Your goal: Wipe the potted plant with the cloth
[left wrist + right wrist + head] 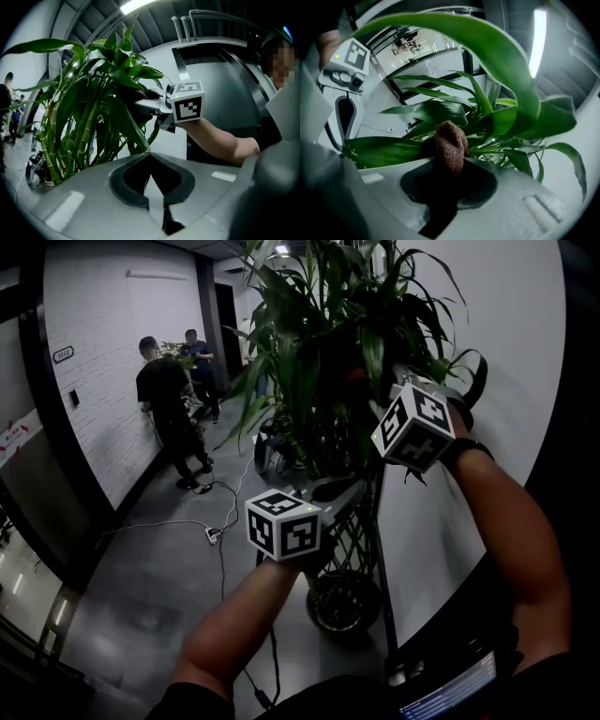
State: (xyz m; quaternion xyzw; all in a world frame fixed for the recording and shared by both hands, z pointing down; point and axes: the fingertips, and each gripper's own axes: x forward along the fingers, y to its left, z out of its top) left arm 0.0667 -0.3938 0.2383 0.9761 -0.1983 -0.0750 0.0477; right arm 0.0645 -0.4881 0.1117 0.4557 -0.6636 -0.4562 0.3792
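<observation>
A tall potted plant with long green leaves rises from a dark pot. My left gripper is shut on the tip of one long leaf, which runs down into its jaws. In the head view its marker cube sits low beside the stems. My right gripper is shut on a brown knitted cloth, which sticks up from the jaws against a broad leaf. Its cube shows higher, at the plant's right side, with the jaws hidden among leaves.
Two people stand at the back left by a white brick wall. A cable and a power strip lie on the grey floor. A white wall is close on the right. A wire stand surrounds the stems.
</observation>
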